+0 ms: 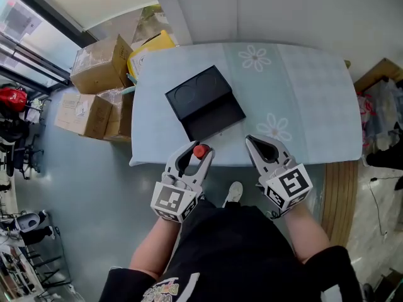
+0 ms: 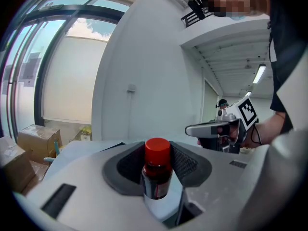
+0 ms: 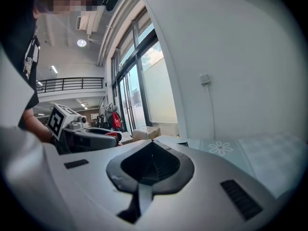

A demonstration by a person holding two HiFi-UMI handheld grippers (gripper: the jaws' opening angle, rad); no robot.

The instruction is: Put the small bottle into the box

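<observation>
The small bottle (image 1: 201,151), dark glass with a red cap, stands upright between the jaws of my left gripper (image 1: 198,150), which is shut on it just off the table's near edge. In the left gripper view the bottle (image 2: 156,170) fills the gap between the dark pads. The black box (image 1: 204,102) lies open on the table, just beyond the bottle. My right gripper (image 1: 250,141) hovers to the right of the left one, its jaws shut with nothing in them. In its own view the right gripper (image 3: 153,146) shows the tips meeting.
The table (image 1: 302,93) carries a pale blue cloth with flower prints. Cardboard boxes (image 1: 101,61) and a yellow bag (image 1: 151,46) sit on the floor past its left side. A wooden board (image 1: 340,194) stands at the right.
</observation>
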